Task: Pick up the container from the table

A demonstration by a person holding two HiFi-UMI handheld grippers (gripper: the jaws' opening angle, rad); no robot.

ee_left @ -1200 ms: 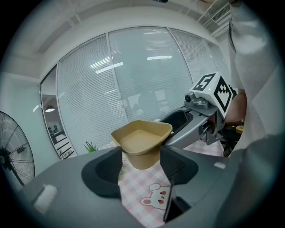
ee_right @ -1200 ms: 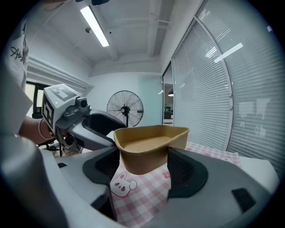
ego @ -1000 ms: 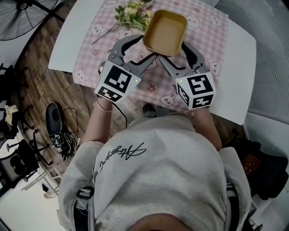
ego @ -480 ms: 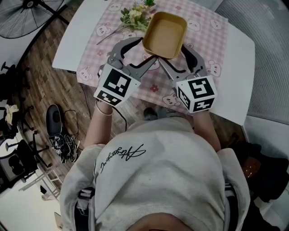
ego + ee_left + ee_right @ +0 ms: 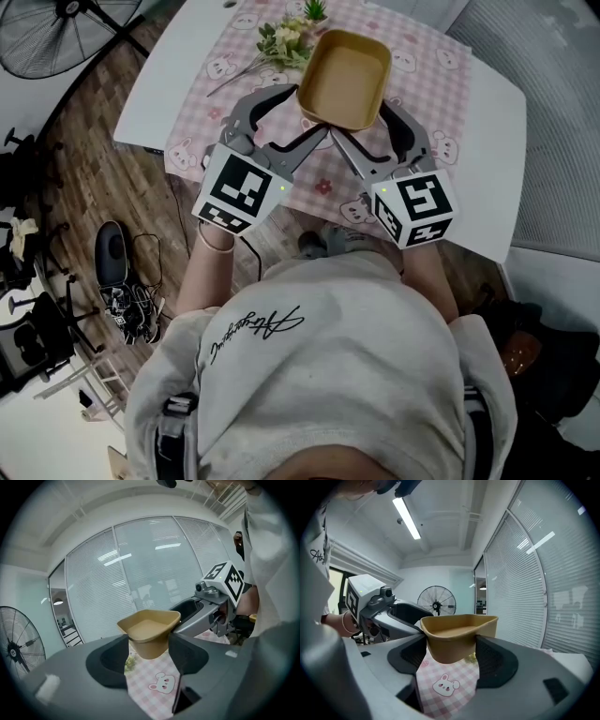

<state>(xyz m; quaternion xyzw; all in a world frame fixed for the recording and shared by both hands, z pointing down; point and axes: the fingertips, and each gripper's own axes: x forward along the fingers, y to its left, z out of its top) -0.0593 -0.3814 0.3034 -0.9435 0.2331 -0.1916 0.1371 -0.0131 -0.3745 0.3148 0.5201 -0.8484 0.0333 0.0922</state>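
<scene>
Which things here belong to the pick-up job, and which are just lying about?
Job in hand: container; left gripper and right gripper, both clamped on it.
Lying about: flowers; checked cloth; table; fan.

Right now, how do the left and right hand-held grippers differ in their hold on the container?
The left hand-held gripper clamps the near left corner of the container; the right hand-held gripper clamps its near right corner. The left one angles in rightward, the right one leftward. Both are shut on its wall, holding it clear of the checked cloth.
</scene>
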